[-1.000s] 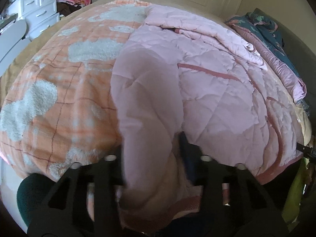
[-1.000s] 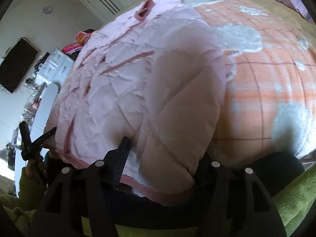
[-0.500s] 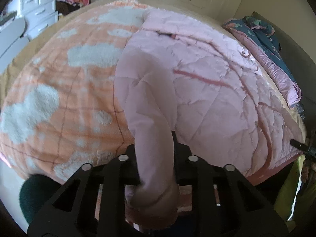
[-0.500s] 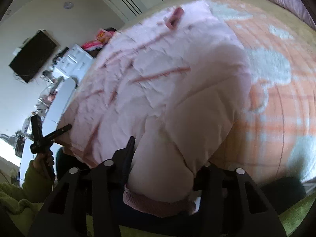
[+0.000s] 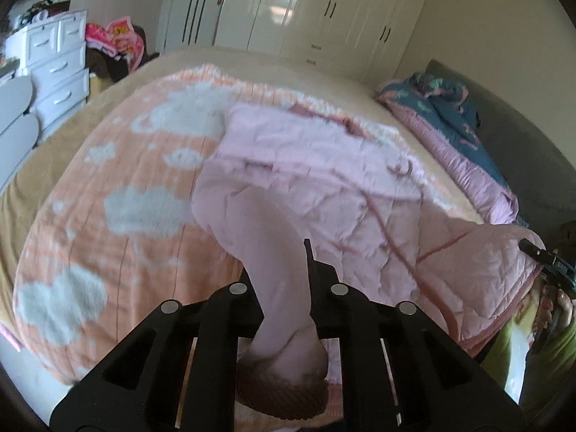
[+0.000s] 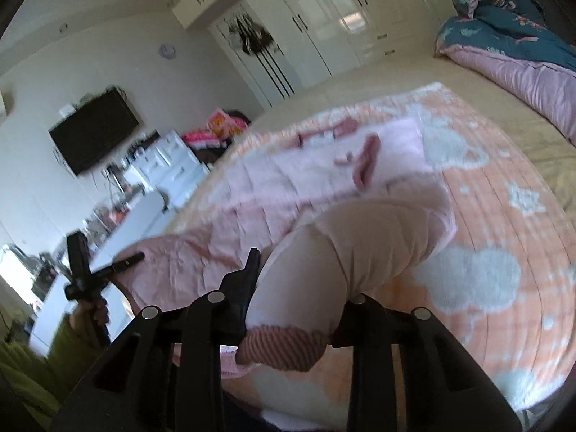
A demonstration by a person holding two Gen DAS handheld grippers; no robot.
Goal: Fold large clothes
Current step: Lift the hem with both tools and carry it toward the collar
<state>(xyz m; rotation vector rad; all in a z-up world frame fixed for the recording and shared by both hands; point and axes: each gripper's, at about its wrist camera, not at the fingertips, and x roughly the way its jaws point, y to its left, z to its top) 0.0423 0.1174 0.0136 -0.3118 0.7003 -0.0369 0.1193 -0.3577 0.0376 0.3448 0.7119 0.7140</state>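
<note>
I see the pale pink quilted padded jacket (image 5: 324, 187) spread on the orange blanket with white cloud shapes (image 5: 118, 194), toward the bed's near edge. My left gripper (image 5: 279, 270) is closed tight on one sleeve (image 5: 273, 252), ribbed darker-pink cuff (image 5: 284, 392) hanging below the jaws. My right gripper (image 6: 298, 280) is clamped on the other sleeve (image 6: 360, 252), its ribbed cuff (image 6: 284, 349) poking out beneath.

Left wrist view only: white drawer chest (image 5: 54, 72) past the bed's far left corner, right gripper's tip at the frame's right. Right wrist view only: black wall-mounted TV (image 6: 93, 129), and the left gripper (image 6: 86, 270) seen from outside, held in a hand. Both views show the white wardrobe (image 5: 316, 10) and the teal-and-pink duvet (image 5: 450, 108) along the bed's right edge.
</note>
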